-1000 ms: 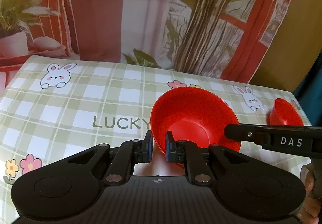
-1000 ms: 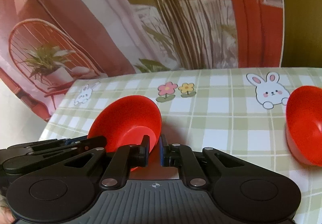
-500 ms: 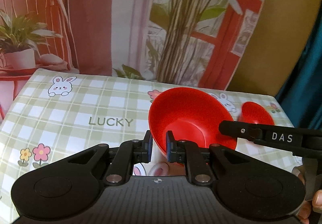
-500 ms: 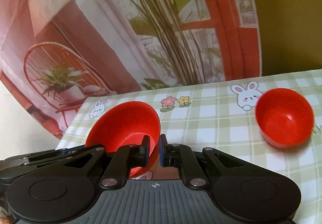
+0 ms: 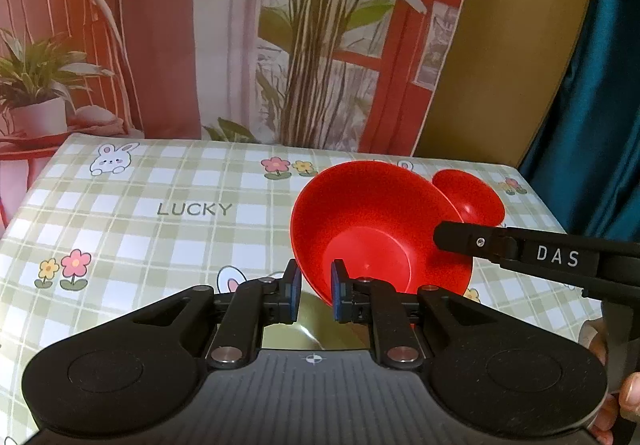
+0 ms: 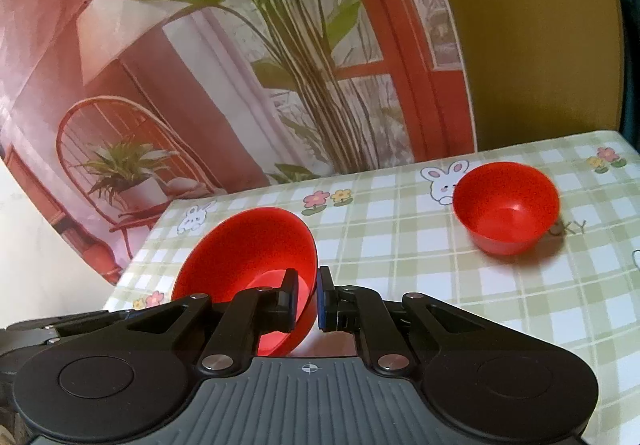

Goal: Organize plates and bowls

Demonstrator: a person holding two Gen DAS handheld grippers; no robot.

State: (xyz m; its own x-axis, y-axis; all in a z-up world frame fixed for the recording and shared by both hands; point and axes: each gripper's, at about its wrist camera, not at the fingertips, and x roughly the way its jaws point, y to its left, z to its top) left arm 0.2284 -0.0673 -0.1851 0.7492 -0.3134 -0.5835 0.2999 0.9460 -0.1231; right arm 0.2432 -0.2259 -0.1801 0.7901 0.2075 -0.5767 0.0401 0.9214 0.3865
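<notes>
A wide red bowl (image 5: pixel 380 229) hangs tilted above the checked tablecloth (image 5: pixel 160 245). My left gripper (image 5: pixel 314 295) is shut on its near left rim. My right gripper (image 6: pixel 307 303) is shut on its opposite rim, and the bowl shows in the right wrist view (image 6: pixel 248 249) too. The right gripper's arm (image 5: pixel 540 255) crosses the left wrist view from the right. A smaller, deeper red bowl (image 6: pixel 506 207) stands upright on the table to the right, partly hidden behind the wide bowl in the left wrist view (image 5: pixel 472 199).
The tablecloth (image 6: pixel 400 253) has rabbit and flower prints and the word LUCKY (image 5: pixel 195 209). A printed backdrop (image 5: pixel 280 45) with plants and a chair hangs behind the table's far edge. A teal curtain (image 5: pixel 600 85) is at the right.
Both grippers have lifted the wide bowl higher and pulled back from the table. The small bowl now appears farther off and smaller in both views.
</notes>
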